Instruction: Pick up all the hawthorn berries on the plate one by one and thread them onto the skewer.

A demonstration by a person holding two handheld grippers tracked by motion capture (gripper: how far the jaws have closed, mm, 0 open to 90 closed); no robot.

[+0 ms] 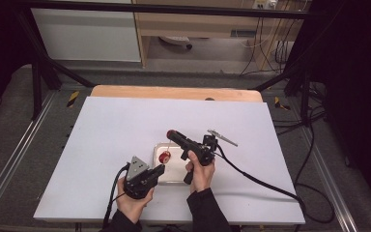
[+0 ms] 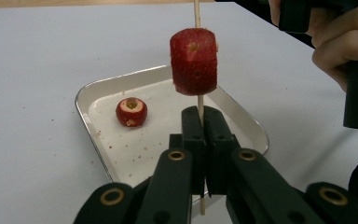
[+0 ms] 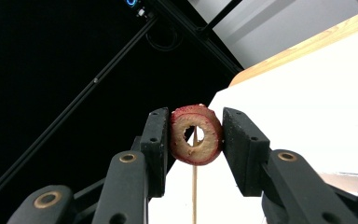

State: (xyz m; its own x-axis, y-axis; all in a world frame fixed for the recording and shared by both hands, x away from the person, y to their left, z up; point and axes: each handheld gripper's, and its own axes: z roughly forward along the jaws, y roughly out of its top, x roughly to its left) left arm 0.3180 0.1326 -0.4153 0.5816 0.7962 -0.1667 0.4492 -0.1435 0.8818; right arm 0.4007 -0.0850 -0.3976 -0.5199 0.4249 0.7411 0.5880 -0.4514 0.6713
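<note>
Threading cored fruit on a skewer above the tray

We see the left gripper pressed tight on the skewer, 1 red piece at frame centre hiding its middle; the right gripper pinches a fruit ring, the skewer tip behind its hole; 1 piece lies in the tray.

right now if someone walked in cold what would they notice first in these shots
Most striking is the red cored fruit threaded on a thin wooden skewer, which the left gripper pinches upright above a small metal tray. The right gripper holds a second cored fruit piece between its pads, its hole lined up over the skewer's tip. A third red piece lies in the tray, on the white table.
</note>
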